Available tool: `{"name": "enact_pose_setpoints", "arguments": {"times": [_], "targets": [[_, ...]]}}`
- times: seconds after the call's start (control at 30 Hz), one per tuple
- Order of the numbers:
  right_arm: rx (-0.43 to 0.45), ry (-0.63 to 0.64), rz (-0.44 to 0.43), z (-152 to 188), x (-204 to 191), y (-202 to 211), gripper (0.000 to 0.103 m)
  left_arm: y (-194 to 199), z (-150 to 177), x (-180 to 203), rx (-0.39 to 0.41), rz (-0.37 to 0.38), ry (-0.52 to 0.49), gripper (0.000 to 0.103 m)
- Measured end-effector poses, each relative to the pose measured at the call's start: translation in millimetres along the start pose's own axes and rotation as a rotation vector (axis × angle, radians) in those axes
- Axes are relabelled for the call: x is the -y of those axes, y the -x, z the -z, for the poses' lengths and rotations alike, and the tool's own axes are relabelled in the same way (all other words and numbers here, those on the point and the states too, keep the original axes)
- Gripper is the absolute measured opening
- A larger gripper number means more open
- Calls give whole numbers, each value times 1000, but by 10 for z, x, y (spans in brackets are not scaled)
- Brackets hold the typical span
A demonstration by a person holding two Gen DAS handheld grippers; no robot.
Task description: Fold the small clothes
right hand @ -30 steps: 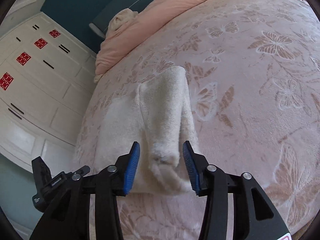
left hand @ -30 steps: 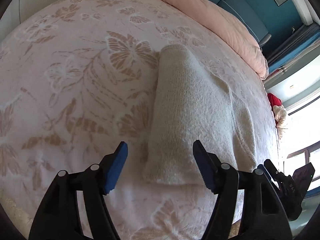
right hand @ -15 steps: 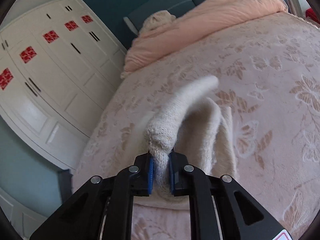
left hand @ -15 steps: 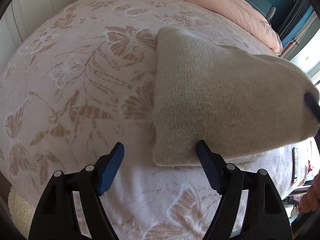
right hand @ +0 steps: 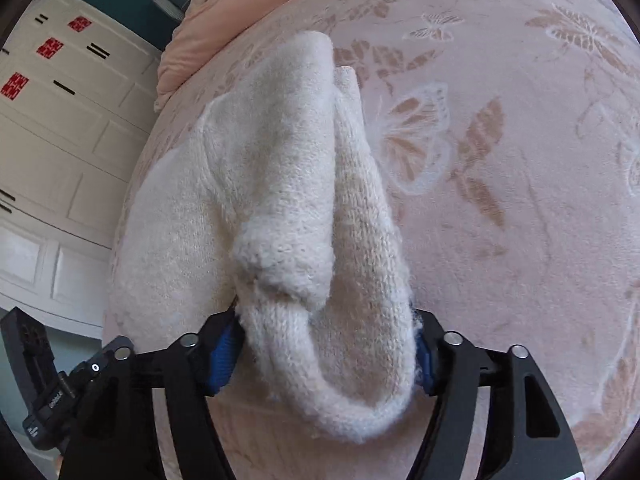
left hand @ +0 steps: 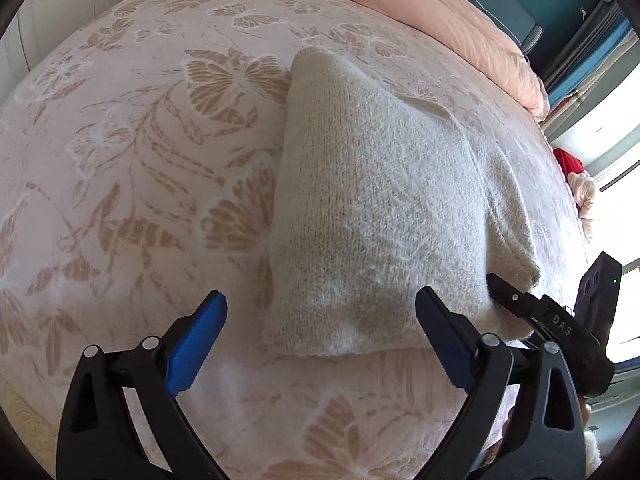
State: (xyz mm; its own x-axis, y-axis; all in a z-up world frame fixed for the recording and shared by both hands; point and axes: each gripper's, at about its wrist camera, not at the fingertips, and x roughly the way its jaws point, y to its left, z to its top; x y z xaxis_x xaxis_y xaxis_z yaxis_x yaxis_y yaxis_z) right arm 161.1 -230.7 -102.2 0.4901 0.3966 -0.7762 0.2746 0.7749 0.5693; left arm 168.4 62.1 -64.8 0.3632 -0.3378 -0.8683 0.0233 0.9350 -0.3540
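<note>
Left gripper (left hand: 320, 340): jaws just opened wide, empty, hovering at the near edge of the cream knit garment (left hand: 380, 208). Right gripper (right hand: 328, 344): jaws just widened, the garment's bunched fold between them, pad contact unclear. Garment lies on the butterfly-print bedspread (left hand: 140, 160); pink duvet (left hand: 440, 12) beyond.

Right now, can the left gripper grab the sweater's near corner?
Probably yes. The left gripper is open over the bed, and the sweater has its corner between the fingers with nothing in the way.

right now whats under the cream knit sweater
The cream knit sweater lies folded on the butterfly-print bedspread. Only bedspread shows around it; whatever lies directly beneath is covered.
</note>
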Motion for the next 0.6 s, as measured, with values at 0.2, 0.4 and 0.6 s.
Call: {"name": "enact_pose_setpoints", "arguments": {"times": [0.2,0.4,0.6], "targets": [[89,48,-86,174,-235,589,26,31,-42,49,-69,30,-42,56],[6,-13,46,358,164,320,40,-72,117,217,-97,-51,-129,59],[186,114,170,285,-265,964,46,186,155,345,-28,-146,-188,63]]}}
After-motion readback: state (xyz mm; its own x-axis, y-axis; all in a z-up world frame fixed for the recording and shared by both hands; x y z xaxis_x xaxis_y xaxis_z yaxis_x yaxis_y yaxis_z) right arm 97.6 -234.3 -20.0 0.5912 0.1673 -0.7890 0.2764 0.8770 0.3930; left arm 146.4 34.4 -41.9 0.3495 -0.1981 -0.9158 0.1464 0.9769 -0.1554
